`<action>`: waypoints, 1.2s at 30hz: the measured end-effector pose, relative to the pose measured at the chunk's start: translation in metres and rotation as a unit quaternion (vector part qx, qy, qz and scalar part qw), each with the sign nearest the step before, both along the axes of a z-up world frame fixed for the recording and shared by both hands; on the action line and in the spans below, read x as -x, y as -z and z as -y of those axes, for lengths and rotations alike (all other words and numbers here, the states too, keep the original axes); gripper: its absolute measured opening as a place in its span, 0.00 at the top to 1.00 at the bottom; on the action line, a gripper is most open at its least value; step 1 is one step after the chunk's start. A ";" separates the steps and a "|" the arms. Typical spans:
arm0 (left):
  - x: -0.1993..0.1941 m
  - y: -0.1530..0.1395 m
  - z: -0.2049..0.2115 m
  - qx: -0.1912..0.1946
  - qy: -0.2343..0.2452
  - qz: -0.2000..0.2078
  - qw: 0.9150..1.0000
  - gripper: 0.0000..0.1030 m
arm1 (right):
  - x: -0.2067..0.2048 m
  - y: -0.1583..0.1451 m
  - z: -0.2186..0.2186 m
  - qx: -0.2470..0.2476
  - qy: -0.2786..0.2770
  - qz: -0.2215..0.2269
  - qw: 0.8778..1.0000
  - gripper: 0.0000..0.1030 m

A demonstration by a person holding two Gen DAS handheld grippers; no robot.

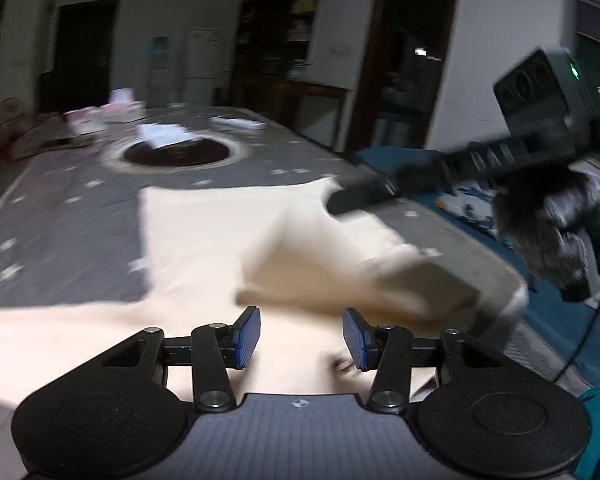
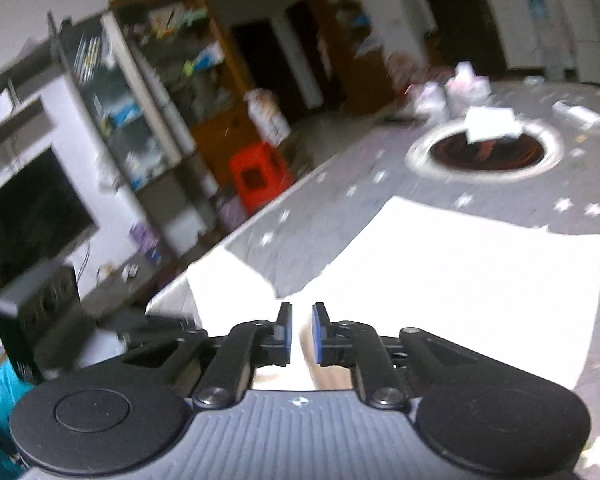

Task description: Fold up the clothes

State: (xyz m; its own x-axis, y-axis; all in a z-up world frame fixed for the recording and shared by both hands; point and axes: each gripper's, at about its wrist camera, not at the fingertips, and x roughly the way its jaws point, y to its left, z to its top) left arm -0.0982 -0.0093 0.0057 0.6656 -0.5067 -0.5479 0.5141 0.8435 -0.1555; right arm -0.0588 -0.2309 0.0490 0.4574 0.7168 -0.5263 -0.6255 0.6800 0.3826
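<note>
A cream garment (image 1: 204, 240) lies spread on the grey star-patterned table (image 1: 60, 216). My left gripper (image 1: 302, 338) is open just above the garment's near part, nothing between its blue pads. The right gripper (image 1: 340, 202) reaches in from the right and lifts a sleeve (image 1: 324, 264) that hangs over the body. In the right wrist view the garment (image 2: 460, 280) is bright white, and my right gripper (image 2: 301, 332) has its pads nearly closed with pale cloth between them. The frames are blurred.
A round dark opening (image 1: 180, 152) with papers on it sits mid-table, with boxes (image 1: 100, 116) beyond. A blue patterned surface (image 1: 460, 200) lies right of the table. A red stool (image 2: 260, 176), shelves and a television (image 2: 28, 216) stand left of the table.
</note>
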 end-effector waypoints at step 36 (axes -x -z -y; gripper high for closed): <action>-0.041 0.022 0.020 -0.022 0.007 -0.035 0.999 0.68 | 0.006 0.052 0.073 0.164 0.104 0.023 0.981 0.83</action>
State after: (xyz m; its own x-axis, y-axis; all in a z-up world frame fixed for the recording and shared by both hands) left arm -0.0576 -0.0294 -0.0160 0.6181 -0.4898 -0.6149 0.5144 0.8435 -0.1549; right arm -0.0645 -0.3043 -0.0027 0.6036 0.4018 -0.6886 -0.4719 0.8762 0.0976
